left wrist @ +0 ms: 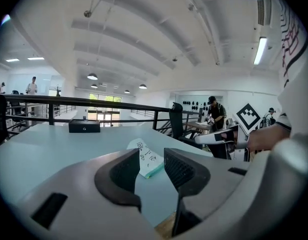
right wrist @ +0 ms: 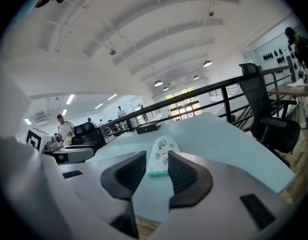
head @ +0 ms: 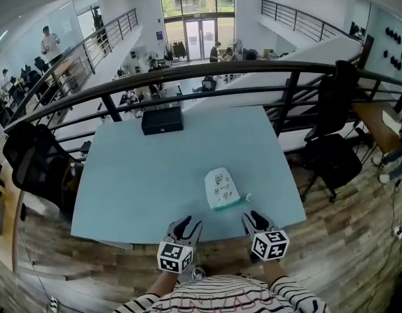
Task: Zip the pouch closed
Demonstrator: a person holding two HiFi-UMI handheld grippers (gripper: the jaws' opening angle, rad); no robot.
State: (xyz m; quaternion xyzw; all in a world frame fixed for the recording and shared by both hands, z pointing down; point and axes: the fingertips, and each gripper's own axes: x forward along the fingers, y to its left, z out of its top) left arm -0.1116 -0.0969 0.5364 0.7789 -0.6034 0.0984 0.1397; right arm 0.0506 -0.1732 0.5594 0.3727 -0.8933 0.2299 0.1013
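Observation:
A white pouch (head: 220, 188) with small dark drawings and a teal near edge lies flat on the light blue table (head: 149, 181), close to its front edge. Both grippers sit at that front edge, short of the pouch and apart from it. My left gripper (head: 185, 225) is open with nothing between its jaws; the pouch (left wrist: 146, 159) shows beyond them in the left gripper view. My right gripper (head: 254, 218) is open too, and the pouch (right wrist: 161, 156) lies ahead between its jaws, untouched. The pouch's zip cannot be made out.
A black box (head: 162, 120) stands at the table's far edge, by a dark railing (head: 207, 70). Black office chairs stand to the left (head: 31, 158) and right (head: 335, 142) of the table. A wooden floor lies around it.

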